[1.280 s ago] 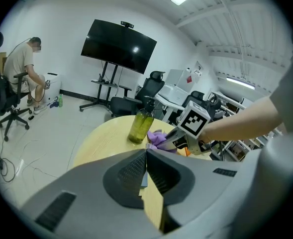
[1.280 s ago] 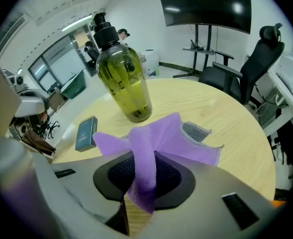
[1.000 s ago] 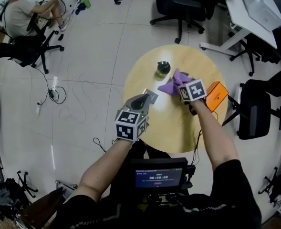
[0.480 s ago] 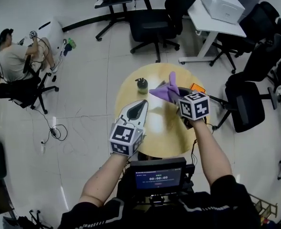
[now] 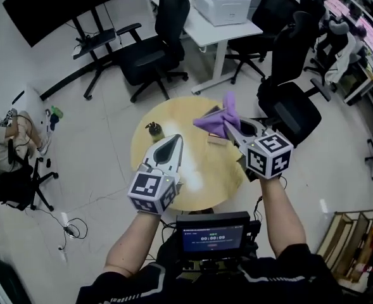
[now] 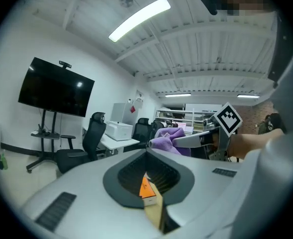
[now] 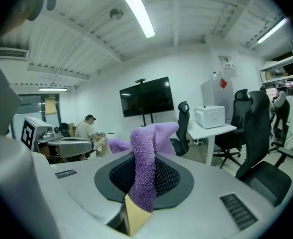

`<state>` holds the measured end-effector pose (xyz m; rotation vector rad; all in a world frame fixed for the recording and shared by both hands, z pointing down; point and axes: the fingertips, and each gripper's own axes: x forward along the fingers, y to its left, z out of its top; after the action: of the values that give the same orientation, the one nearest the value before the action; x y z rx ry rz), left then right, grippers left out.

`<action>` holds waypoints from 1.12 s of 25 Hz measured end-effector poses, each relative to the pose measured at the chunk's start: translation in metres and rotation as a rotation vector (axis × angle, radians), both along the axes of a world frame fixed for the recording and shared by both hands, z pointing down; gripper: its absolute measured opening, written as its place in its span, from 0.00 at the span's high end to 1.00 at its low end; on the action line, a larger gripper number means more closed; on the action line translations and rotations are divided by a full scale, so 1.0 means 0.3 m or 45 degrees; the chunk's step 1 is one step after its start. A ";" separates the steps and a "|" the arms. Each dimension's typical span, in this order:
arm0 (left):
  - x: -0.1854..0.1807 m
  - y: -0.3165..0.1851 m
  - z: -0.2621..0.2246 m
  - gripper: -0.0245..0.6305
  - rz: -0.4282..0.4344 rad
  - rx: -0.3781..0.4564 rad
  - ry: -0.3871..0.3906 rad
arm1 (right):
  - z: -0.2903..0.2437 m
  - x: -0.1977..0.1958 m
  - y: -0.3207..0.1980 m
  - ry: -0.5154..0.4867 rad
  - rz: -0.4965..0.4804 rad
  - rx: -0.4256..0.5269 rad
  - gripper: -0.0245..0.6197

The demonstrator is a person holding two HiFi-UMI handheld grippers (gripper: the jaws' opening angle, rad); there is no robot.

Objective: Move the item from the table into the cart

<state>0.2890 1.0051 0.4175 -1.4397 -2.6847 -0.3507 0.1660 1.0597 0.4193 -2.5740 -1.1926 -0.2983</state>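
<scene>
A purple cloth (image 5: 216, 119) hangs in the air over the far right part of the round wooden table (image 5: 192, 182). My right gripper (image 5: 229, 123) is shut on it, and in the right gripper view the cloth (image 7: 145, 176) drapes down between the jaws. My left gripper (image 5: 175, 142) hovers over the left half of the table, shut and empty. The left gripper view looks past its closed jaws at an orange box (image 6: 145, 187) on the table and at the cloth (image 6: 167, 137).
A small dark bottle (image 5: 153, 130) stands on the table's far left. Office chairs (image 5: 148, 59) and a desk with a white printer (image 5: 220, 3) ring the table. A wooden rack (image 5: 351, 242) stands at the lower right. A person (image 7: 89, 131) sits farther off.
The right gripper has lifted the purple cloth off the table and carries it higher. The head view has swung round, so the room behind the table has changed.
</scene>
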 end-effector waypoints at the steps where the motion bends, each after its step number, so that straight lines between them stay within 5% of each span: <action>1: -0.037 -0.016 -0.017 0.96 0.050 -0.019 -0.002 | -0.021 -0.041 -0.040 0.005 0.046 -0.017 0.90; 8: -0.429 -0.216 -0.150 0.96 0.395 -0.098 -0.025 | -0.154 -0.448 -0.385 -0.006 0.377 -0.111 0.90; 15: -1.121 -0.626 -0.228 0.96 0.713 -0.149 -0.035 | -0.256 -1.154 -0.983 -0.009 0.749 -0.192 0.90; 18: -1.355 -0.790 -0.203 0.96 0.841 -0.118 -0.057 | -0.248 -1.349 -1.205 -0.025 0.861 -0.199 0.89; 24: -1.955 -1.421 -0.213 0.96 1.158 -0.128 -0.100 | -0.256 -1.834 -1.935 -0.037 1.159 -0.253 0.89; 28: -2.191 -1.711 -0.197 0.96 1.390 -0.152 -0.089 | -0.248 -2.024 -2.263 -0.037 1.387 -0.288 0.90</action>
<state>-0.3682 0.4917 0.3583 0.1705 -3.0629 -0.1352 -0.4413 0.3809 0.3448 -1.6756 -2.4794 0.0563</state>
